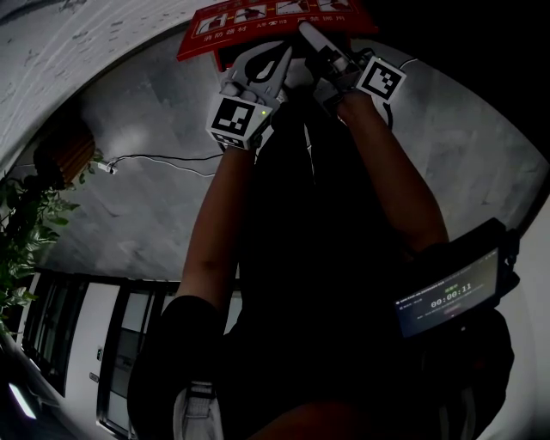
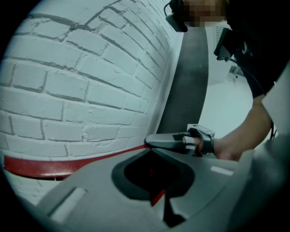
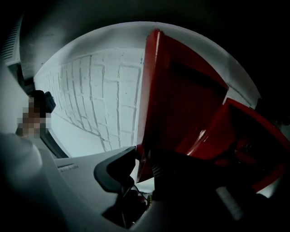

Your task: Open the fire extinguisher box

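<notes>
The red fire extinguisher box stands at the top of the head view, with white pictogram labels on its lid. Both grippers reach to it side by side. My left gripper has its jaws nearly together, and a thin red sliver of the lid's rim shows in the slit between them. My right gripper holds the edge of the raised red lid between its jaws, the light jaw touching it on the left. Behind the lid the box's open red interior shows.
A white brick wall stands behind the box. On the grey floor lie a cable and a wooden object; a green plant is at the left. A device with a lit timer screen hangs at the person's waist.
</notes>
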The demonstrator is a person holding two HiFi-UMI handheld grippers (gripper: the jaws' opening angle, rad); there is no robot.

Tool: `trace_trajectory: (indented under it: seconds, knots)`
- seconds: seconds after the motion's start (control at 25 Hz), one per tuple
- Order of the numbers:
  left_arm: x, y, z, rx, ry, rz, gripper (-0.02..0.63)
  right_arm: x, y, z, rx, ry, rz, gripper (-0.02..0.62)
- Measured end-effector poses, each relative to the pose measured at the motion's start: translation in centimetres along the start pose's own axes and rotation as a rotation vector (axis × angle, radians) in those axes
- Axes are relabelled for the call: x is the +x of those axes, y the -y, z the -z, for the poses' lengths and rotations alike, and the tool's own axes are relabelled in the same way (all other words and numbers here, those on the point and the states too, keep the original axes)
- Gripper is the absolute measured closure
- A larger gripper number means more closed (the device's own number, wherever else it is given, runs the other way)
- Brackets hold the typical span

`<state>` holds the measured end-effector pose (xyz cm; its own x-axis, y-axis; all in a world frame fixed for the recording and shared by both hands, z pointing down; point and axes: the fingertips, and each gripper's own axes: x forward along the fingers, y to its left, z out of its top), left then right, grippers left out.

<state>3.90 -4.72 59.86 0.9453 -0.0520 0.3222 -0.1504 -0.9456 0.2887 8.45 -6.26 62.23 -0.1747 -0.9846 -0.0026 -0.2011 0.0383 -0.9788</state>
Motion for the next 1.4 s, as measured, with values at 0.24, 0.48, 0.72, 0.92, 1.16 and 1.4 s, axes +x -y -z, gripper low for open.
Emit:
trace_trajectory:
  seconds: [0.24, 0.48, 0.72, 0.92, 1.16, 1.4]
  knots:
    - [0.1, -0.5, -0.5, 0.001, -0.007, 0.003, 0.604, 1.8, -0.8, -2.1, -0.027, 0.011, -0.028, 0.491]
    - [0.7, -0.4, -1.2, 0.002, -0.004, 0.018, 0.604, 3.1, -1.3, -4.1, -0.054, 0.023, -0.048, 0.485]
    - [1.0, -0.2, -1.4, -0.009, -0.009, 0.025, 0.604, 4.4, -1.2, -6.2, -0.051, 0.055, -0.048, 0.480]
    - [1.0, -0.4, -1.9, -0.011, -0.006, 0.022, 0.604, 5.2, -1.3, -7.7, -0.064, 0.070, -0.054, 0.476]
    - [1.2, -1.1, -2.5, -0.017, 0.002, 0.011, 0.604, 6.7, -1.3, -9.2, -0.123, 0.061, -0.041, 0.477]
    - [0.9, -1.0, -2.6, -0.031, 0.010, 0.003, 0.604, 7.9, -2.2, -10.4, -0.206, 0.052, -0.046, 0.537]
